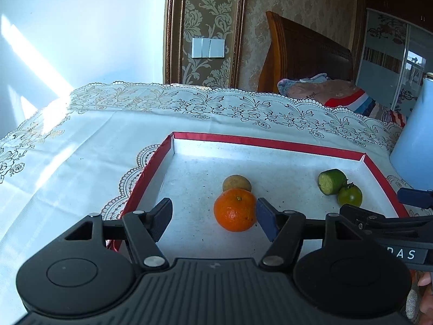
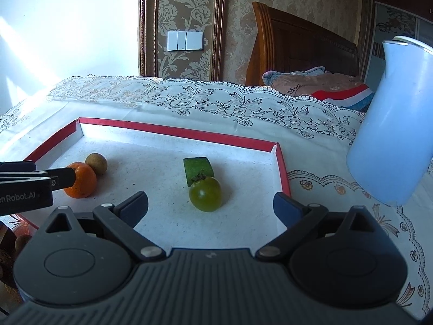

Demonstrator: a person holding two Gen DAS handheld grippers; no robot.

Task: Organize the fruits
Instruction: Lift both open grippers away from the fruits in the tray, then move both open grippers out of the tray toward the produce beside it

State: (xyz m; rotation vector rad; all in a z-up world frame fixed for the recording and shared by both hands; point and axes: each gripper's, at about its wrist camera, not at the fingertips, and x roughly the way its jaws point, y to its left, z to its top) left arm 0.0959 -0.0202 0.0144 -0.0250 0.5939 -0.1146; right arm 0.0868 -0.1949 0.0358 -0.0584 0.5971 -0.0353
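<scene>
A shallow red-rimmed tray (image 1: 266, 142) with a white floor sits on a lace-edged tablecloth (image 1: 89, 146) and holds four pieces of produce in two pairs. On its left side, an orange (image 1: 235, 209) lies touching a small brown fruit (image 1: 236, 183) just behind it. On its right side, a green tomato (image 2: 205, 193) with a dried stem rests against a cut green piece (image 2: 198, 169) behind it. Outside the tray's right wall stands a pale blue jug (image 2: 392, 124).

The left gripper (image 1: 215, 220), tilted downward over the tray, has its jaws spread; the orange lies just ahead of them and close to the right finger, and whether that pad touches the fruit cannot be told. The right gripper (image 2: 211, 205), likewise angled downward, has its jaws spread wide, with the tomato lying free on the tray floor just beyond their opening, neither pad on it.
</scene>
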